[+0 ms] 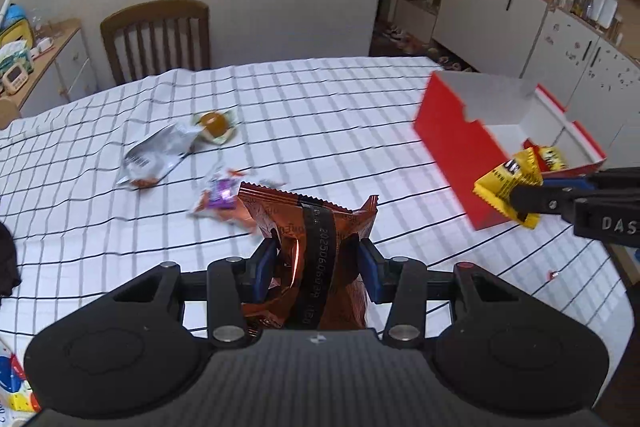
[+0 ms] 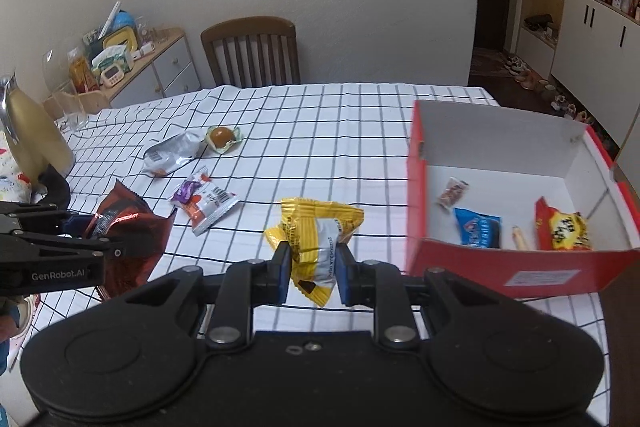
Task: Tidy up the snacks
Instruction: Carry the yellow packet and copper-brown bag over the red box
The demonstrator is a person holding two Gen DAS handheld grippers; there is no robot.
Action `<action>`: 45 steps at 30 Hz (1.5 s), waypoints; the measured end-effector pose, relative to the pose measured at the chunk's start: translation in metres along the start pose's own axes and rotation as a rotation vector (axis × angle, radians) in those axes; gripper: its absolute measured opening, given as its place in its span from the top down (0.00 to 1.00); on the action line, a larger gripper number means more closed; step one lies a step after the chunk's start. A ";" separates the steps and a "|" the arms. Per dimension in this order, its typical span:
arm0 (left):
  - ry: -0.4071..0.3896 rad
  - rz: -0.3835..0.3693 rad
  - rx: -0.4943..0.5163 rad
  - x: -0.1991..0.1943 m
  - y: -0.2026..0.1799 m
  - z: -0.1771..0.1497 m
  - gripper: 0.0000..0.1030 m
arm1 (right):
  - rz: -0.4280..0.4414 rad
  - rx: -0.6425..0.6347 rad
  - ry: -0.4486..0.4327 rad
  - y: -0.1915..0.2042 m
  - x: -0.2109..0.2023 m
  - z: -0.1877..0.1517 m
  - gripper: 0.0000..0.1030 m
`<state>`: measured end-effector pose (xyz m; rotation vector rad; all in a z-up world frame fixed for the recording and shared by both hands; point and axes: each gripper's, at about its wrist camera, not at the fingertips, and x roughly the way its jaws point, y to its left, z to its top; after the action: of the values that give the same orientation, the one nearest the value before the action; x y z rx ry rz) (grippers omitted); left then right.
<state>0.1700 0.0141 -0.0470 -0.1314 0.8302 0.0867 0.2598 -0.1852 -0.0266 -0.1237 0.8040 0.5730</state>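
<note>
Soft indoor light, fisheye-bent edges, slight blur.

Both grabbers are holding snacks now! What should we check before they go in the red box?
1. Left gripper fingers pinch the orange-brown snack bag: ok.
2. Right gripper fingers pinch the yellow snack packet: ok.
3. Red box is open on top: ok.
4. Free floor space in the box beside the blue packet and red-and-yellow packet: ok.
5. Yellow packet is already over the box: not ok, it sits left of the box wall.
6. Silver packet, purple packet and round pastry remain on the checked tablecloth: not ok.
</note>
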 end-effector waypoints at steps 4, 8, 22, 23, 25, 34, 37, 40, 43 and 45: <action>-0.021 -0.028 0.017 -0.005 -0.030 0.012 0.58 | -0.003 0.007 -0.016 -0.022 -0.012 0.001 0.79; -0.040 -0.069 0.023 -0.006 -0.061 0.026 0.58 | -0.016 0.019 -0.027 -0.046 -0.020 0.002 0.79; -0.054 -0.048 0.159 0.048 -0.126 0.059 0.58 | -0.061 0.061 -0.060 -0.130 -0.037 0.005 0.79; -0.037 -0.045 0.153 0.057 -0.122 0.059 0.58 | -0.062 0.065 -0.062 -0.134 -0.038 0.004 0.79; -0.005 -0.041 0.144 0.074 -0.117 0.060 0.58 | -0.066 0.077 -0.062 -0.143 -0.038 0.003 0.79; 0.046 -0.048 0.230 0.129 -0.129 0.056 0.32 | -0.093 0.128 -0.029 -0.166 -0.032 -0.005 0.79; 0.077 -0.030 0.252 0.148 -0.129 0.055 0.32 | -0.103 0.137 -0.026 -0.172 -0.032 -0.005 0.79; 0.097 -0.013 0.268 0.165 -0.128 0.055 0.32 | -0.112 0.144 -0.025 -0.174 -0.031 -0.004 0.79; 0.124 -0.003 0.287 0.179 -0.129 0.054 0.32 | -0.117 0.151 -0.026 -0.176 -0.030 -0.003 0.79; 0.133 0.010 0.296 0.187 -0.130 0.053 0.32 | -0.120 0.152 -0.025 -0.177 -0.029 -0.003 0.79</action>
<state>0.3505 -0.1021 -0.1392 0.1478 0.9674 -0.0363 0.3351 -0.3476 -0.0266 -0.0256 0.8073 0.3977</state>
